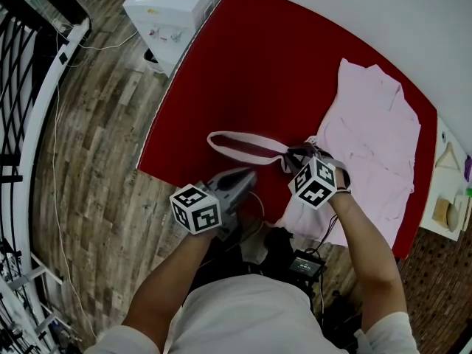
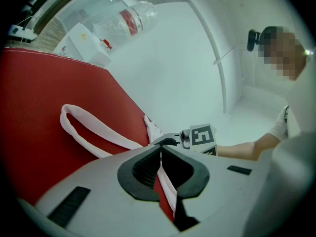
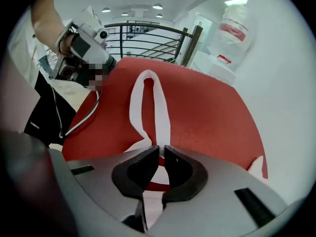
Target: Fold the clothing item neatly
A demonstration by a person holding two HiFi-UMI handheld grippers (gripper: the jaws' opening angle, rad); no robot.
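Head view: above, steeply down onto red bench (image 1: pixel 243 72). Gripper views: close behind own fingers (image 2: pixel 143 174), low across bench; all share pink strap loop (image 2: pixel 81 127).

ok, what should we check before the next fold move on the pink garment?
1. Left gripper shut on strap: ok.
2. Right gripper on strap, with fabric in its narrow jaw gap: ok.
3. Strap loop lying open on the red table: ok.
4. Garment body smooth: not ok, it is wrinkled.
5. Near hem fully on the table: cannot tell, the right arm covers it.
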